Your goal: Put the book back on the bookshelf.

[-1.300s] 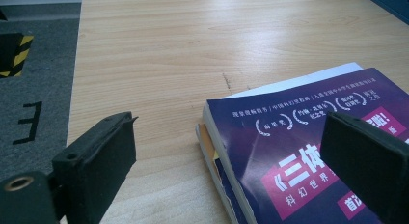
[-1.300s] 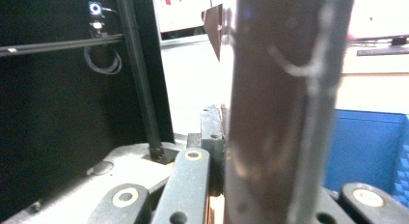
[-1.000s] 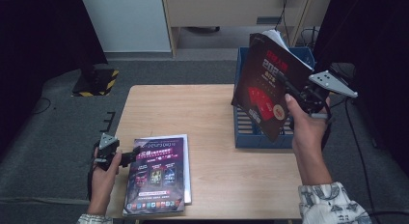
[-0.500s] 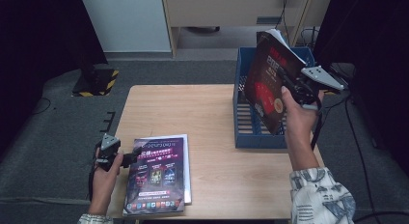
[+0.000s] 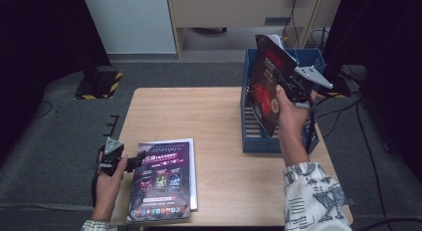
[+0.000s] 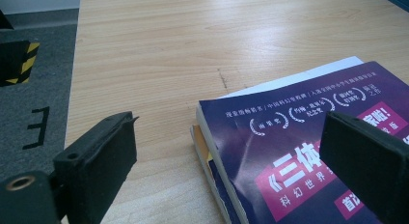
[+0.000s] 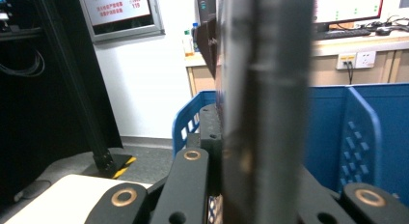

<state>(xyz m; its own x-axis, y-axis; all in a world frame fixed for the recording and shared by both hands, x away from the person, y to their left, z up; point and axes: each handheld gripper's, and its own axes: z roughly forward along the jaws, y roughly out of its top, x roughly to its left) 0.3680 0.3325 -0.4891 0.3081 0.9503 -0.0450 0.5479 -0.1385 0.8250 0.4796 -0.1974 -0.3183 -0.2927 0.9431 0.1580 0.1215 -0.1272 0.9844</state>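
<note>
My right gripper is shut on a dark book with a red cover picture, holding it upright and tilted over the blue file rack at the table's right side. In the right gripper view the book's spine stands edge-on between the jaws, with the blue rack behind it. My left gripper rests at the table's front left, open, its jaws either side of the near left corner of a purple book that lies flat on a small stack. The left gripper view has that purple book between the spread jaws.
The wooden table lies bare between the stack and the rack. A white sheet or book juts out under the purple one. Dark floor, a black-and-yellow marked base and cables surround the table.
My right hand has carried the book away from me and lower, over the blue rack. The left hand and the stack have stayed where they were.
</note>
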